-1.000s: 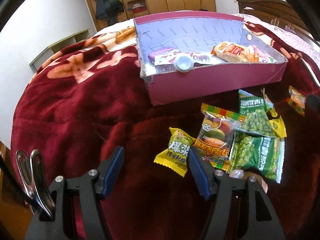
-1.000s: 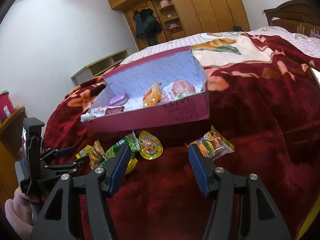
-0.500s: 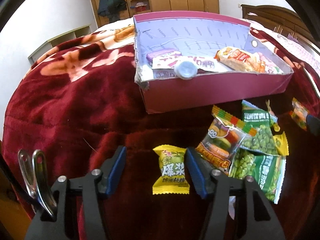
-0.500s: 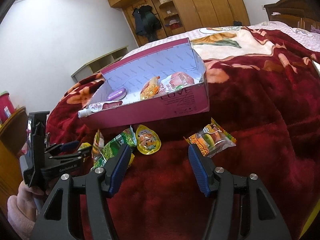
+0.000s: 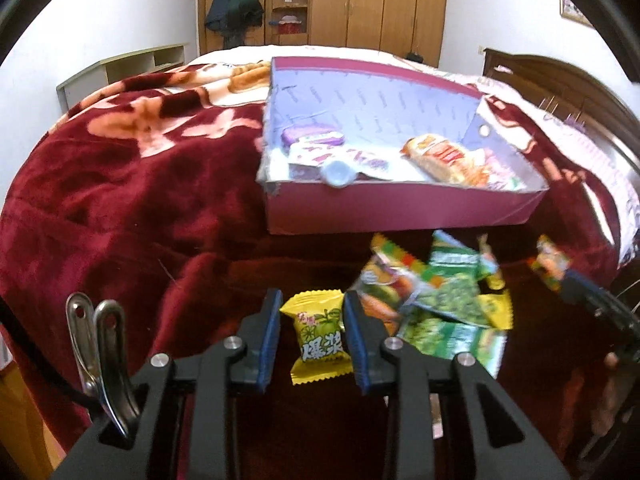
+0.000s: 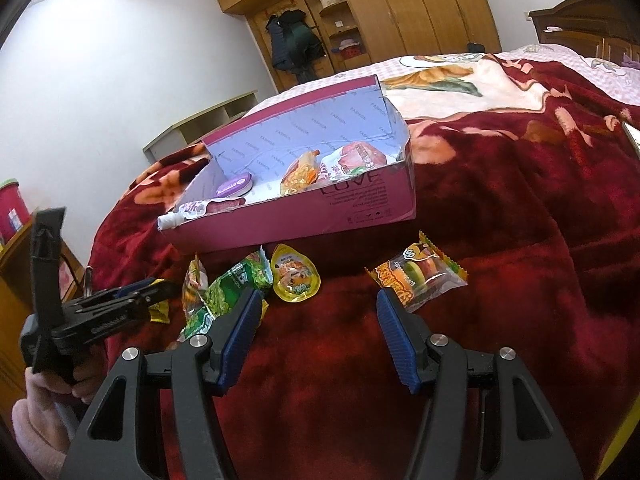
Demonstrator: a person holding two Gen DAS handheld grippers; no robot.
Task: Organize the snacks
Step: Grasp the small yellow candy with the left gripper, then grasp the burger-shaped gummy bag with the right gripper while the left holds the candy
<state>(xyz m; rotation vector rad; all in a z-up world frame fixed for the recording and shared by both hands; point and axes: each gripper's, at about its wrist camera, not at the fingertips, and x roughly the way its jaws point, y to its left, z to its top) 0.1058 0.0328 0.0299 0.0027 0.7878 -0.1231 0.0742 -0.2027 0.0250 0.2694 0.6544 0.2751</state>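
A yellow candy packet [image 5: 318,334] lies on the red blanket between the fingers of my left gripper [image 5: 310,336], which has closed in to its sides and grips it. Beside it lie a colourful gummy packet [image 5: 384,288] and green pea packets [image 5: 452,304]. The pink box [image 5: 400,208] behind holds several snacks. My right gripper [image 6: 316,336] is open and empty above the blanket, just short of a gummy packet [image 6: 420,276] and a yellow jelly cup [image 6: 296,278]. The left gripper shows in the right wrist view [image 6: 132,304].
The box [image 6: 360,208] stands mid-bed on the red blanket [image 5: 120,200]. A wardrobe [image 5: 360,0] and low shelf [image 5: 120,68] stand behind. A wooden headboard [image 5: 560,84] is at right. A red tin [image 6: 12,208] sits on a side table at left.
My left gripper has moved right over the yellow candy packet and its fingers have closed in on it. My right gripper has crept slightly forward and stays open.
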